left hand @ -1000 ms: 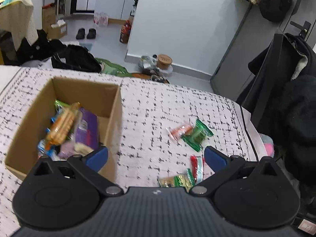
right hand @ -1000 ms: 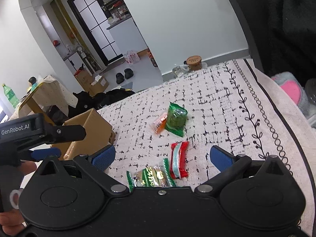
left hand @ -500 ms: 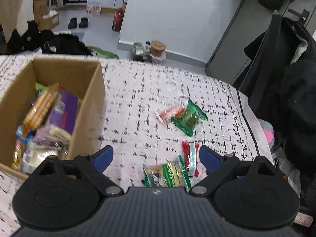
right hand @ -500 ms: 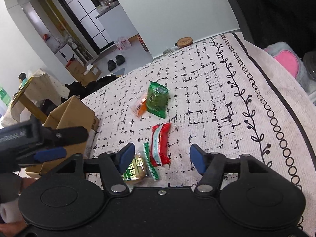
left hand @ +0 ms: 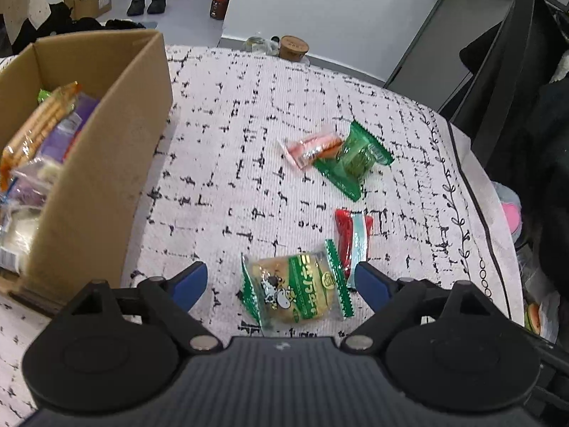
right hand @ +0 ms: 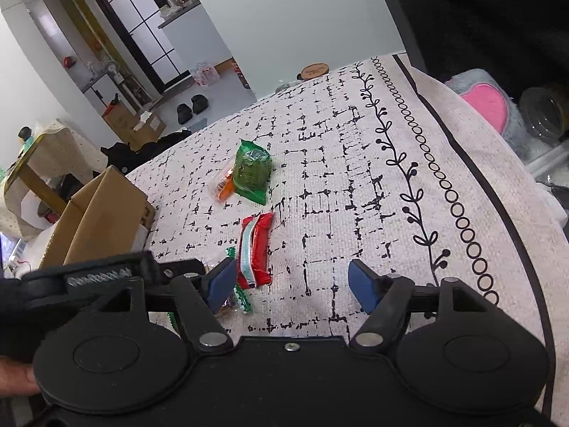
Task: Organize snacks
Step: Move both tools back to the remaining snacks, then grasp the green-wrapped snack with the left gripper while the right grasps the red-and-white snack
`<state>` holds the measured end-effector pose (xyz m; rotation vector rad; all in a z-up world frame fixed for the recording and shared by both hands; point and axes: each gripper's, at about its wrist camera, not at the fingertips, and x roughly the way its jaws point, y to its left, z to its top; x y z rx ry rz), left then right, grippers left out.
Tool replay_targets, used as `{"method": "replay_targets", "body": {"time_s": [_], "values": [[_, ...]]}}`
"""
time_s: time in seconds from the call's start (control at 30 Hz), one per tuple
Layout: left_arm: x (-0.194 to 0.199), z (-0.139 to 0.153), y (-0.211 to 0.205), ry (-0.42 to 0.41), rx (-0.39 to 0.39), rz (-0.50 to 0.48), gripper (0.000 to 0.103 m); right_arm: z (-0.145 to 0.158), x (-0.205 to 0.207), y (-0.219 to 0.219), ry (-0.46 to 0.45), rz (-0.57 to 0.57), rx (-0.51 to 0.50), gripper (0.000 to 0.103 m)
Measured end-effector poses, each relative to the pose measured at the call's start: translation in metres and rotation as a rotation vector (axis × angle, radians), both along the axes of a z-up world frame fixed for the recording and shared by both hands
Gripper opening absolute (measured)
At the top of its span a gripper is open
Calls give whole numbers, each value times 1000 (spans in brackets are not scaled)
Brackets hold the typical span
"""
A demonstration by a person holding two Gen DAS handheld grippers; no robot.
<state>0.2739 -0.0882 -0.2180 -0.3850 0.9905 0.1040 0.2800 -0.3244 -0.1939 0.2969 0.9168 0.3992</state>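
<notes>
On the patterned tablecloth [left hand: 231, 163] a green-and-white cake packet [left hand: 295, 290] lies between the fingers of my left gripper [left hand: 281, 284]. Its jaws are closing and the pads are clear of the packet. A red packet [left hand: 352, 242] lies just beyond, then a green packet [left hand: 354, 160] overlapping an orange one [left hand: 313, 147]. The cardboard box [left hand: 106, 163] at left holds several snacks [left hand: 42, 124]. My right gripper [right hand: 291, 286] hovers low with jaws opening over bare cloth. The red packet [right hand: 256, 249] sits just ahead of its left finger.
A chair draped in dark clothes [left hand: 515, 89] stands past the table's right edge. A pink-and-grey plush [right hand: 487, 106] and a clear jar [right hand: 544, 114] lie beside that edge. The box [right hand: 103, 220] bounds the left side.
My left gripper has come down and rightwards from above the box to the cake packet, jaws a little narrower. The right gripper's jaws narrowed, then widened slightly, and it moved closer to the red packet.
</notes>
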Motion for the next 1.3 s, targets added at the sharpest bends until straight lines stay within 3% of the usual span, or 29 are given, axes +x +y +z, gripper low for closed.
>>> {"method": "replay_targets", "body": {"time_s": [0.33, 0.43, 0.6, 0.8, 1.0, 1.3], "values": [[6, -21, -6, 36, 26, -9, 84, -2, 4, 6, 7, 15, 2, 69], [7, -21, -4, 24, 45, -6, 74, -1, 6, 8, 2, 17, 3, 69], [8, -13, -5, -1, 66, -45, 39, -1, 8, 14, -4, 26, 7, 69], [8, -6, 8, -19, 18, -29, 26, -1, 10, 26, -11, 54, 12, 69], [4, 7, 17, -45, -9, -19, 17, -3, 14, 38, -21, 74, 18, 69], [0, 25, 34, -84, -15, 12, 11, -20, 28, 65, -6, 119, -29, 59]]}}
